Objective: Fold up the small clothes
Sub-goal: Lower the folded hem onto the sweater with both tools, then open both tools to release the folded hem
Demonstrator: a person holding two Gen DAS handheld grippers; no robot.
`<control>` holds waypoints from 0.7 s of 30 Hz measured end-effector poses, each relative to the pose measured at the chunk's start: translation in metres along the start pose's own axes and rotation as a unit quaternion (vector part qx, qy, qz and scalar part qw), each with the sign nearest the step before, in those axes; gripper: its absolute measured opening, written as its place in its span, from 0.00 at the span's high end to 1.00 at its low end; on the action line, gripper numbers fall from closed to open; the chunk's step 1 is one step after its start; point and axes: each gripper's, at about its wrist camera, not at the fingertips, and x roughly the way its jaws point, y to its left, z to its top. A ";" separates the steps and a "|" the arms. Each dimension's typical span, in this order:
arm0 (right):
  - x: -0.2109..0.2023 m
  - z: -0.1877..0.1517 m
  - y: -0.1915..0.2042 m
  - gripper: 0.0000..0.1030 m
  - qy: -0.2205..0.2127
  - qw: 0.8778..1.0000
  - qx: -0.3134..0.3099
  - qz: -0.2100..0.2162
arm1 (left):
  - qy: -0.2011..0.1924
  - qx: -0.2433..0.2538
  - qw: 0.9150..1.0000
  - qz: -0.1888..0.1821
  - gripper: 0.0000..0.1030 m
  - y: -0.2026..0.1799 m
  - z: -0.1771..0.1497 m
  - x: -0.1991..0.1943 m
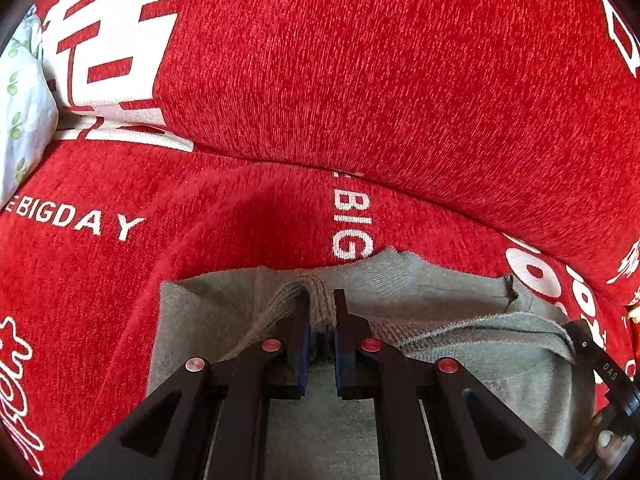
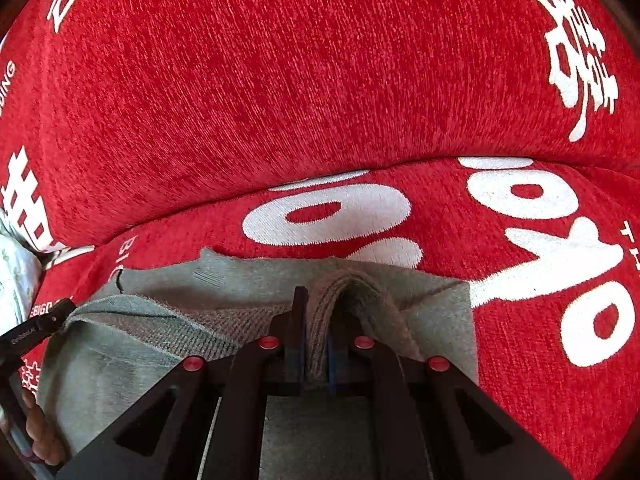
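Far left in the left wrist view, a pale floral cloth point(image 1: 22, 112) sits tucked against the red sofa point(image 1: 360, 80), whose cover carries white lettering, "BIGDAY" among it. The back cushion bulges above and the seat runs below. On that seat lies the grey garment point(image 1: 208, 320), a small knitted piece, spread across the lower middle of the frame.

Centre now: the left gripper point(image 1: 322, 300) has its jaws drawn in narrow, pinching a raised ridge of the garment's ribbed edge. The fabric humps up between the fingers point(image 1: 300, 320) and drapes away to both sides. At the right edge of this view the other gripper's black body pokes in, with a hand point(image 1: 608, 440) wrapped around it low in the corner.

Over to the right wrist view. At its left edge the left tool shows, held by a hand point(image 2: 38, 432), with the garment's folded edge trailing from it. In the middle, the right gripper point(image 2: 320, 304) is clamped narrow on its own fold of ribbed fabric point(image 2: 344, 292), arching up between the fingers. To the right, the garment point(image 2: 440, 312) ends and big white letters on the red seat point(image 2: 540, 360) take over.
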 end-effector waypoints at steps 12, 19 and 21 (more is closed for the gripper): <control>0.004 0.005 -0.004 0.71 0.026 0.999 0.014 0.028 | 0.026 0.000 1.000 -0.013 0.89 0.003 0.002 0.004; -0.034 0.003 -0.004 0.19 -0.035 0.999 0.035 0.016 | -0.039 -0.009 0.999 0.021 0.06 0.005 0.001 -0.035; -0.042 0.002 -0.004 0.19 -0.040 0.998 0.035 0.017 | -0.041 -0.001 0.999 0.012 0.06 0.004 0.002 -0.044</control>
